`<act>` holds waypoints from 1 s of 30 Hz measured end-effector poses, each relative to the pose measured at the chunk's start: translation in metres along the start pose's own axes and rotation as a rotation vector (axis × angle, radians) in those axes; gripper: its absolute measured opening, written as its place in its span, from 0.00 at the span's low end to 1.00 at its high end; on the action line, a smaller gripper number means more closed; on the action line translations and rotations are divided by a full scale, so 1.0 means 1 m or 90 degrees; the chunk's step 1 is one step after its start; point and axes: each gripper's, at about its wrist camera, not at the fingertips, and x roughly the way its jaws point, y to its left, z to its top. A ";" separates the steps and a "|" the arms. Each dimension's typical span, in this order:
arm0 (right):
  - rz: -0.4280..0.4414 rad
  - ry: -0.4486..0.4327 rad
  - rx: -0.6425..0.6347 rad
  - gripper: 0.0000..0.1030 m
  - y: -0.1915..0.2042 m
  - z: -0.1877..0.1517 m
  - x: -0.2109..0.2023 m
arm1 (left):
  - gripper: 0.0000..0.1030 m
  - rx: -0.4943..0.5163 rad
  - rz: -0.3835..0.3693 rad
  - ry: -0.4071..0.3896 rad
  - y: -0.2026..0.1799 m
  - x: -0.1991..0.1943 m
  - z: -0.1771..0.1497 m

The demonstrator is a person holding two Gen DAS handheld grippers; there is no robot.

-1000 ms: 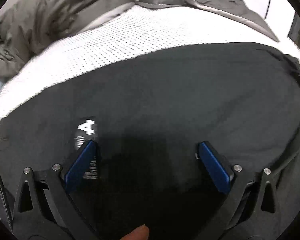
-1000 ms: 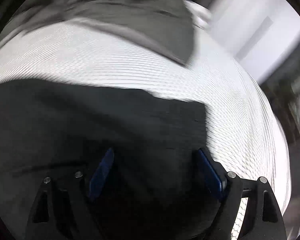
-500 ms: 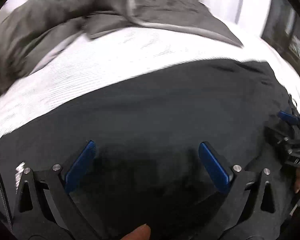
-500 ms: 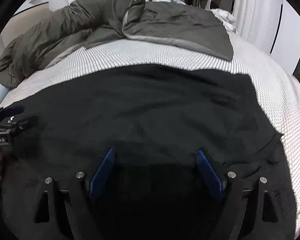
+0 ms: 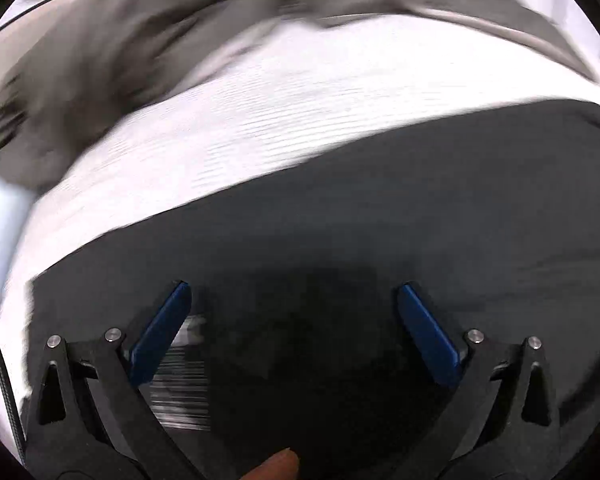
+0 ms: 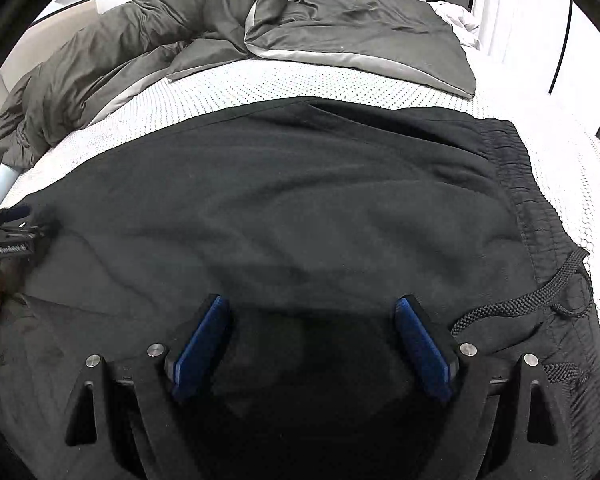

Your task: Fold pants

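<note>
The black pants [image 6: 300,208] lie flat on a white mesh mattress [image 6: 340,84]. The elastic waistband [image 6: 516,184] and a black drawstring [image 6: 528,296] are at the right in the right wrist view. My right gripper [image 6: 312,320] is open and empty just above the pants near the waist. My left gripper [image 5: 292,304] is open and empty over the pants [image 5: 380,220] near a white label [image 5: 184,384]; that view is blurred. The left gripper also shows at the far left edge of the right wrist view [image 6: 12,236].
A rumpled grey duvet [image 6: 220,36] lies across the far side of the mattress. White curtains [image 6: 512,8] and a chair stand beyond it. The mattress [image 5: 300,120] runs bare behind the pants in the left wrist view.
The left wrist view has swung left, back toward the leg end with the label. The right wrist view has shifted right, bringing the waistband and drawstring into sight. Both grippers stay open.
</note>
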 end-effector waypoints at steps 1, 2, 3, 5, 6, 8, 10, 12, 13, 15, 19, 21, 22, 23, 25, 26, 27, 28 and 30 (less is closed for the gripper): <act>0.001 0.001 0.001 0.86 -0.006 -0.005 -0.005 | 1.00 -0.020 -0.006 0.001 0.016 0.003 -0.003; 0.000 0.002 0.001 0.86 -0.007 -0.005 -0.005 | 1.00 -0.047 -0.016 0.006 0.031 0.003 -0.007; -0.002 0.003 -0.001 0.87 -0.008 -0.004 -0.005 | 1.00 -0.060 -0.009 0.007 0.038 0.001 -0.010; -0.007 0.003 -0.001 0.87 -0.006 0.004 -0.003 | 1.00 -0.052 -0.010 -0.003 0.039 -0.008 -0.018; -0.012 -0.001 0.002 0.87 -0.007 0.006 -0.005 | 1.00 -0.043 -0.012 -0.005 0.036 -0.012 -0.019; -0.023 -0.021 0.005 0.87 -0.002 0.015 -0.011 | 1.00 -0.024 -0.033 -0.021 0.024 -0.027 -0.023; -0.020 -0.037 -0.001 0.87 0.006 0.023 -0.016 | 1.00 -0.012 -0.081 -0.040 0.007 -0.033 -0.009; -0.005 -0.029 -0.031 0.87 0.029 0.041 -0.008 | 1.00 0.029 -0.117 -0.046 -0.022 -0.042 -0.005; 0.006 -0.022 -0.056 0.87 0.043 0.050 -0.001 | 1.00 0.061 -0.114 -0.043 -0.034 -0.039 -0.004; 0.011 0.007 -0.124 0.87 0.075 0.068 0.022 | 1.00 0.098 -0.084 -0.022 -0.046 -0.022 -0.003; -0.045 0.045 -0.180 0.87 0.080 0.093 0.066 | 1.00 0.043 -0.122 0.010 -0.035 -0.012 -0.004; -0.098 0.042 -0.143 0.87 0.039 0.106 0.072 | 1.00 0.023 -0.118 0.019 -0.020 -0.007 -0.005; -0.146 0.043 -0.126 0.87 0.016 0.112 0.074 | 1.00 0.015 -0.127 0.024 -0.011 -0.005 -0.007; -0.185 0.048 -0.102 0.88 -0.012 0.117 0.077 | 1.00 0.005 -0.135 0.027 -0.004 -0.004 -0.008; -0.200 0.071 -0.020 0.88 -0.068 0.121 0.081 | 1.00 -0.008 -0.123 0.024 0.007 -0.004 -0.010; -0.155 0.076 0.024 0.87 -0.087 0.121 0.079 | 1.00 -0.013 -0.124 0.022 0.012 -0.004 -0.008; -0.138 0.066 0.043 0.85 -0.093 0.120 0.073 | 1.00 -0.018 -0.125 0.020 0.014 -0.006 -0.007; -0.154 0.057 0.033 0.85 -0.088 0.119 0.066 | 1.00 -0.020 -0.120 0.014 0.015 -0.009 -0.005; -0.188 0.038 -0.009 0.85 -0.062 0.113 0.044 | 1.00 -0.013 -0.105 -0.018 0.019 -0.021 -0.006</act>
